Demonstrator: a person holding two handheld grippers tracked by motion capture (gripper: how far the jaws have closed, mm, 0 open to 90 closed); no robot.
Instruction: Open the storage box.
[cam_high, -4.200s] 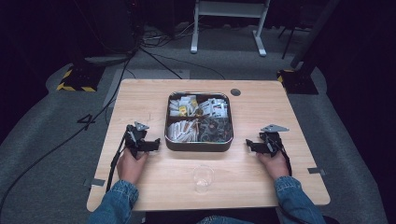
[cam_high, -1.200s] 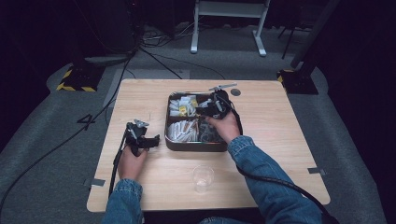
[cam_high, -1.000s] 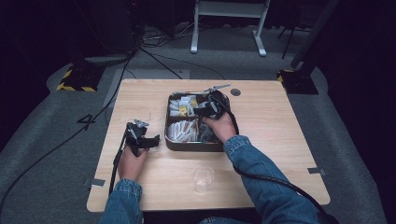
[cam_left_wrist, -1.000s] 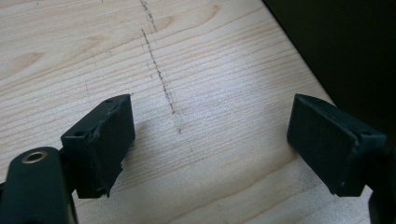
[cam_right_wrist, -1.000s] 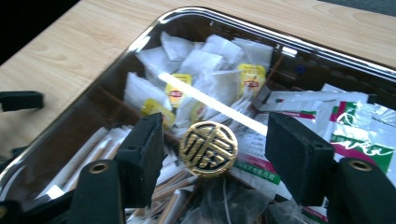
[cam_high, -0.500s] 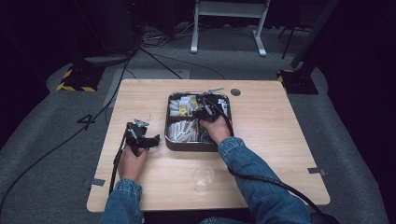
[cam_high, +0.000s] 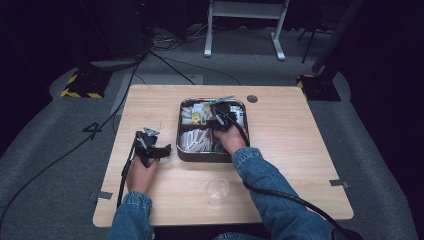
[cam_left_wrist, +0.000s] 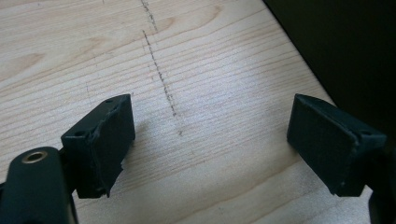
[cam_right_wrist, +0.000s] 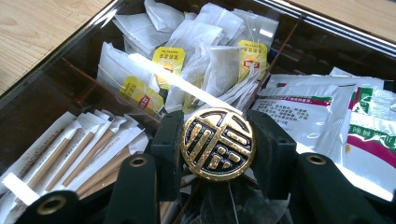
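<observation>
**Over the box: right gripper closing on the gold knob**

Between my right gripper's (cam_right_wrist: 217, 142) jaws sits the round gold-and-black knob (cam_right_wrist: 217, 143) at the middle of the compartment box (cam_high: 180, 131), where its dividers meet. Both black pads stand right against the knob's sides; the jaws have just been closing with it between them, and to my eye they now pinch it. I judge this the grasp step: taking hold of the knob, which looks like the handle of a clear lid I can barely make out. Next I want a firm squeeze and a straight, level lift, so nothing catches on the rim.

Around the knob lie the contents: yellow-tagged tea bags (cam_right_wrist: 168, 58) in the far compartment, paper-wrapped sticks (cam_right_wrist: 81, 147) on one side, printed white sachets (cam_right_wrist: 322, 105) on the other. From the high view the box stands at the middle of the wooden table (cam_high: 300, 150), and a clear plastic cup (cam_high: 217, 190) waits near my edge.

My left gripper (cam_high: 150, 147) rests on the table left of the box, jaws wide apart over bare wood, holding nothing.

Compared with four seconds back, my right hand has left its spot on the table right of the box and reached in over it; a second ago its gripper hung nearer the far right corner. My left has not stirred.
</observation>
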